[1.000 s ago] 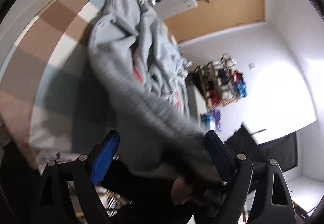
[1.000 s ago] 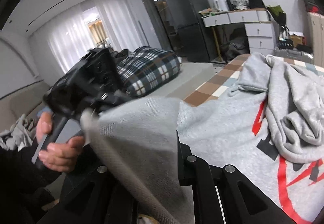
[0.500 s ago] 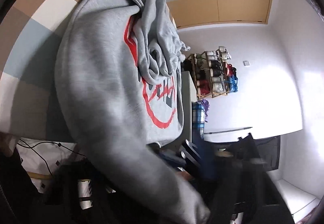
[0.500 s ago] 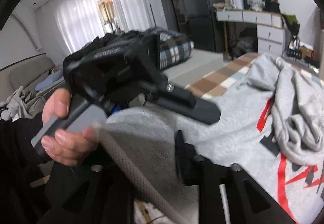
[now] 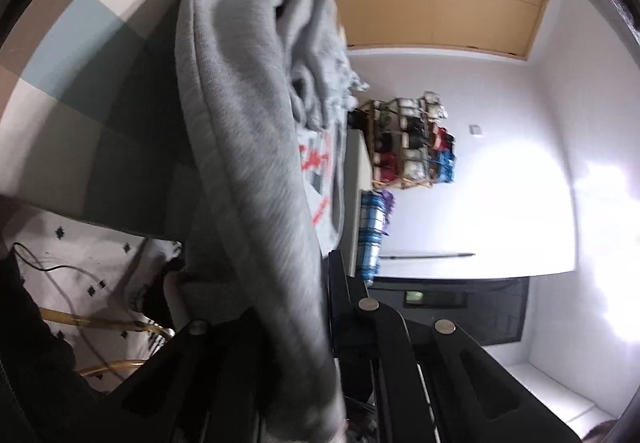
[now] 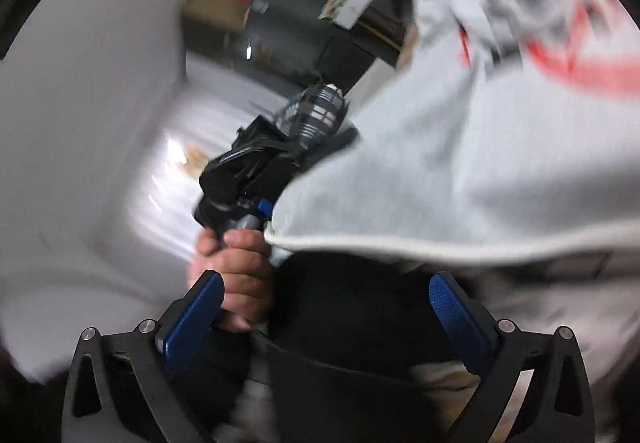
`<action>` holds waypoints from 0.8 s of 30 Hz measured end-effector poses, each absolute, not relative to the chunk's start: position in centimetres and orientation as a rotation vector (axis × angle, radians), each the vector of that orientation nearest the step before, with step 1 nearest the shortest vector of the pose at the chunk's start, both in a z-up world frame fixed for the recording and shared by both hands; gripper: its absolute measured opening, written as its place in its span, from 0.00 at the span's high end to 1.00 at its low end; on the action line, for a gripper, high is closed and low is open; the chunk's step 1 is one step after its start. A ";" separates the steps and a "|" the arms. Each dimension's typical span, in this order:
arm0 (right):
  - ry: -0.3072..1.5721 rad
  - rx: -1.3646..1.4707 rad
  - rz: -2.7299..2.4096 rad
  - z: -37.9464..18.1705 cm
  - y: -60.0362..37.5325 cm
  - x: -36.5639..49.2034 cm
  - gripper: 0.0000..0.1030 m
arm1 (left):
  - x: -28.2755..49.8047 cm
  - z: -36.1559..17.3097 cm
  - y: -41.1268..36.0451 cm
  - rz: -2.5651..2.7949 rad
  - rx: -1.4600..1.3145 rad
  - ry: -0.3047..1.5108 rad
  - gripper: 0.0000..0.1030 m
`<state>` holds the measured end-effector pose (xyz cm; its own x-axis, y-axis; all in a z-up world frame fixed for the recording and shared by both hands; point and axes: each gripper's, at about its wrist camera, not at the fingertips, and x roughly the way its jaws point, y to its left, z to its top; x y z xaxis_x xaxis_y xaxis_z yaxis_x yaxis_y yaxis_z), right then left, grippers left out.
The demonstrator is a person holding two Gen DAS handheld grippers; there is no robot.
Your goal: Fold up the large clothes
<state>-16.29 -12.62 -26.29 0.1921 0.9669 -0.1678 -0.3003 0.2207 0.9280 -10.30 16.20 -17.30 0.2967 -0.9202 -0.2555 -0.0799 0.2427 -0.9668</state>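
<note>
Since a second ago I've passed the grey sweatshirt (image 5: 240, 131) across: my left gripper (image 5: 320, 307) has clamped together on its sleeve, and my right gripper (image 6: 324, 307) has let go, its blue pads (image 6: 452, 307) spreading wide with nothing between them. The sweatshirt lies along the checked bed cover (image 5: 100, 55), its sleeve hanging off the near edge. My left hand (image 6: 236, 275) grips its handle.
</note>
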 end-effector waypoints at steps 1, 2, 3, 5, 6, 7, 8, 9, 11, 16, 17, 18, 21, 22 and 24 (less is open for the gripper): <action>0.952 0.984 1.083 -27.3 -12.1 -16.0 0.00 | -10.4 -17.2 16.2 -0.782 -1.184 1.115 0.98; 0.955 1.035 1.081 -28.0 -11.6 -15.5 0.00 | -10.4 -17.3 16.1 -0.789 -1.190 1.117 0.98; 0.953 1.076 1.076 -28.7 -11.1 -15.0 0.00 | -10.6 -17.5 16.1 -0.794 -1.203 1.118 0.98; 0.944 1.160 1.053 -30.0 -10.2 -13.9 0.00 | -10.6 -18.2 16.3 -0.797 -1.227 1.123 0.98; 0.941 1.215 1.043 -30.6 -10.0 -13.5 0.00 | -10.6 -18.5 16.5 -0.793 -1.251 1.125 0.98; 0.922 1.310 1.055 -31.5 -9.6 -12.9 0.00 | -10.4 -18.5 16.0 -0.790 -1.268 1.125 0.98; 0.912 1.364 1.053 -32.0 -9.4 -12.5 0.00 | -10.4 -18.4 16.2 -0.798 -1.278 1.116 0.98; 0.900 1.424 1.039 -32.7 -9.0 -12.0 0.00 | -10.4 -18.2 16.2 -0.797 -1.282 1.107 0.98; 0.898 1.485 1.024 -33.7 -8.4 -11.3 0.00 | -10.5 -17.7 16.6 -0.810 -1.293 1.090 0.98; 0.860 1.600 0.993 -35.0 -7.0 -10.7 0.00 | -10.1 -16.2 16.4 -0.828 -1.296 1.057 0.98; 0.839 1.604 0.990 -35.0 -7.0 -10.6 0.00 | -9.9 -16.2 16.3 -0.831 -1.301 1.057 0.99; 0.818 1.594 0.989 -34.7 -6.9 -10.3 0.00 | -9.8 -16.1 16.2 -0.835 -1.304 1.056 0.98; 0.741 1.566 0.938 -34.0 -7.8 -10.2 0.00 | -10.0 -16.2 16.3 -0.848 -1.307 1.052 0.98; 0.723 1.542 0.909 -33.7 -8.2 -10.1 0.00 | -10.0 -16.0 16.4 -0.853 -1.302 1.047 0.98; 0.710 1.514 0.857 -33.6 -9.0 -9.8 0.00 | -9.9 -15.7 16.4 -0.862 -1.297 1.039 0.98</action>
